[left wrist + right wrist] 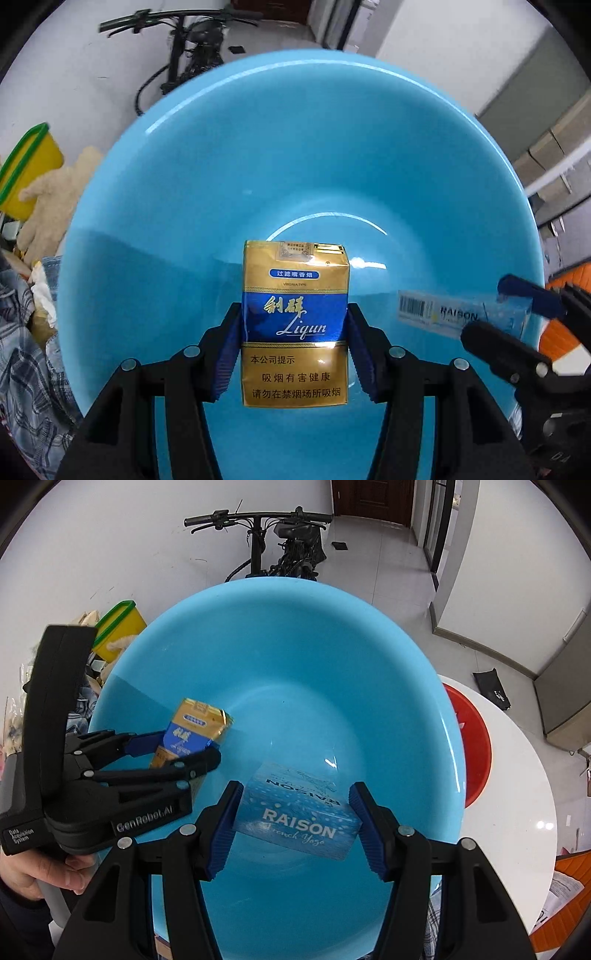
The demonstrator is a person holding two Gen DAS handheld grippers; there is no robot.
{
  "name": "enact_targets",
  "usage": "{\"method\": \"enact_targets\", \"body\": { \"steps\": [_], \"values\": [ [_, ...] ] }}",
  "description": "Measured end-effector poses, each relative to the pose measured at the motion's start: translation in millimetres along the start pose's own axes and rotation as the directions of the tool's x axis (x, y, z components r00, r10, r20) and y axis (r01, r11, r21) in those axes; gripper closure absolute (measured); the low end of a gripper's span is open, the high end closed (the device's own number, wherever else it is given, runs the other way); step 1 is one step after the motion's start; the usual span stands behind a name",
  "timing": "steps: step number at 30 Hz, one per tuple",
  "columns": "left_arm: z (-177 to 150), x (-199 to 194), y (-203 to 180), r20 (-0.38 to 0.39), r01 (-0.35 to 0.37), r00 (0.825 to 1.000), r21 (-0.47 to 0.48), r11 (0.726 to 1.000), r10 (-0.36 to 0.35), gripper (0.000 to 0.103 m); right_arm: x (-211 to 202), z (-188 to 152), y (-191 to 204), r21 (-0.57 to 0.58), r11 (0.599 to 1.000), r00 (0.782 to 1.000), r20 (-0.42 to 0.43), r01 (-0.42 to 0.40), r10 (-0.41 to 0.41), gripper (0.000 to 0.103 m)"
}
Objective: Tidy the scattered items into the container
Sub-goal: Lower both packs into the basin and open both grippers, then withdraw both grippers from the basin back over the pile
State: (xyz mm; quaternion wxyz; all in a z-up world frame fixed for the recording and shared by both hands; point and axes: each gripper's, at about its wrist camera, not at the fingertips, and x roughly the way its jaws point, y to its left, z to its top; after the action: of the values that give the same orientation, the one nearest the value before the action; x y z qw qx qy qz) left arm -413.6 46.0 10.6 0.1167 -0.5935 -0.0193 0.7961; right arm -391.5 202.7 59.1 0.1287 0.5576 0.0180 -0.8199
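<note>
A wide light-blue basin [295, 147] [295, 646] fills both views below the grippers. My left gripper [294, 308] is shut on a gold and blue cigarette pack [295, 325], held upright over the basin's bowl. In the right wrist view the same left gripper [188, 744] and its pack [195, 723] hang over the basin's left side. My right gripper [295, 786] is shut on a blue Raison box [299, 823], tilted, over the basin's near part. The right gripper [491, 306] with that box [443, 314] also shows at the right of the left wrist view.
A yellow tub with a green rim [29, 173] [118, 624], a beige glove [51, 199] and plaid cloth [22, 350] lie left of the basin. A red basin [476, 738] sits on the white round table [517, 794] to the right. A bicycle [273, 554] stands behind.
</note>
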Motion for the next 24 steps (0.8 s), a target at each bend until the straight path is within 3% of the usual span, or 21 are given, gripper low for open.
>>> {"method": "enact_targets", "body": {
  "steps": [2,4,7,15,19,24],
  "values": [
    [0,-1,-4,-0.018,-0.044,0.999,0.018,0.999,0.045,0.03,-4,1,-1,0.004,1.0,1.0,0.006,-0.001,0.001,0.045],
    [-2,-4,-8,-0.016,-0.053,0.998,0.038,0.998,0.054,0.027,-8,3,-2,0.011,1.0,1.0,0.016,0.005,-0.005,0.045],
    [-5,-9,-8,-0.001,-0.069,0.998,0.036,0.997,0.069,0.027,-10,4,-3,0.02,1.0,1.0,0.027,0.008,-0.008,0.045],
    [-6,-15,7,-0.025,-0.015,1.0,-0.006,1.0,0.015,0.027,-8,3,-2,0.031,0.999,1.0,0.022,-0.007,0.006,0.045],
    [-4,-26,5,-0.006,-0.038,0.999,0.002,0.999,0.038,0.027,-6,3,-10,0.077,0.996,0.999,-0.001,-0.037,0.037,0.045],
    [1,-38,13,0.012,-0.013,1.0,-0.017,1.0,0.013,0.027,-11,0,-21,0.126,0.991,0.998,-0.006,-0.053,0.054,0.041]
  ]
}}
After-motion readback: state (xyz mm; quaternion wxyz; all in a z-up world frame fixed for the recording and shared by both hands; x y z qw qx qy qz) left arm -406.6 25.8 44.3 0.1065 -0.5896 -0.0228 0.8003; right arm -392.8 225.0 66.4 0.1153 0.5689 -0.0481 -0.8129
